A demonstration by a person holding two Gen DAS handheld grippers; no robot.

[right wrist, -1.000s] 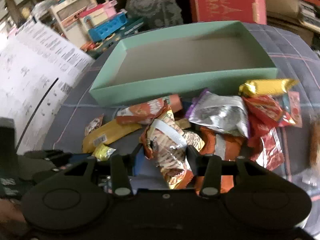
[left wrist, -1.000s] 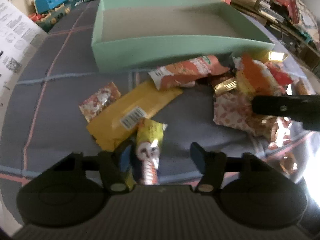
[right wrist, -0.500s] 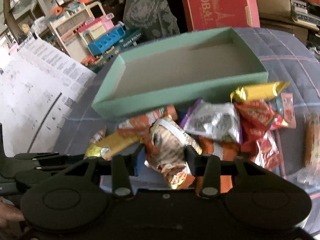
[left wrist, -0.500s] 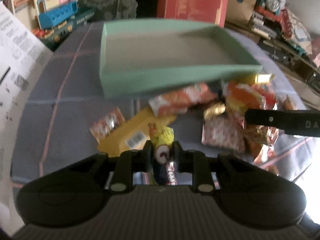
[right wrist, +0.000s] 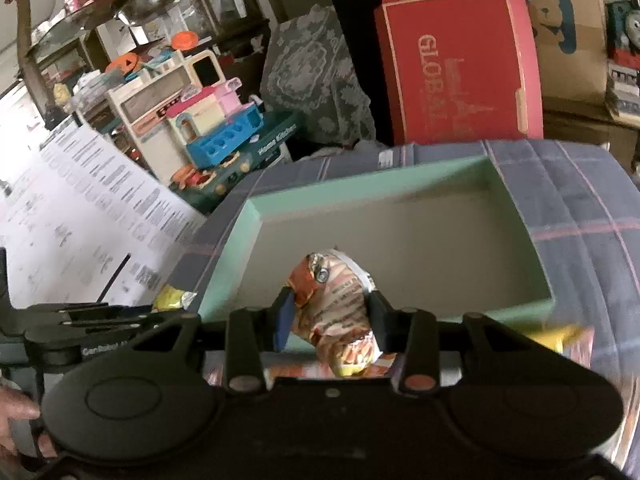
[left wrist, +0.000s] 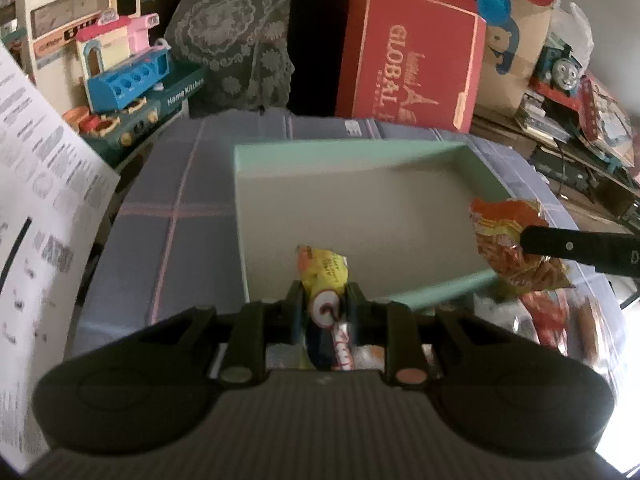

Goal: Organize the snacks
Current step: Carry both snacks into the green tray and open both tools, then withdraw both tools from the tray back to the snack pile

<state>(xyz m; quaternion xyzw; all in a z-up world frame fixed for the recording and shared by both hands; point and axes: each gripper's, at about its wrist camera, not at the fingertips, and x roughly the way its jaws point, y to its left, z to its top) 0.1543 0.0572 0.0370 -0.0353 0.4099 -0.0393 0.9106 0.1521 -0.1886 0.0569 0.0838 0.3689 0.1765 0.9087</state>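
While the shallow mint-green cardboard box (left wrist: 360, 208) at frame centre holds nothing, sorting has barely begun: the left gripper (left wrist: 322, 307) fingers clamp one yellow foil candy packet (left wrist: 325, 280), the right gripper (right wrist: 331, 312) fingers clamp one orange crinkled snack bag (right wrist: 336, 300), both over its near edge; several blurred wrappers (left wrist: 552, 320) wait at lower right, uncountable

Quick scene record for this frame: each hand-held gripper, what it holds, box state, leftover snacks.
left hand-held gripper: shut on yellow snack packet, held over the near edge of the green box
right hand-held gripper: shut on orange snack bag, held over the box's near side
green box interior: no snacks visible inside, in either view
leftover snacks: pile on the plaid cloth by the box's near right corner, blurred
background: red carton, toy kitchen
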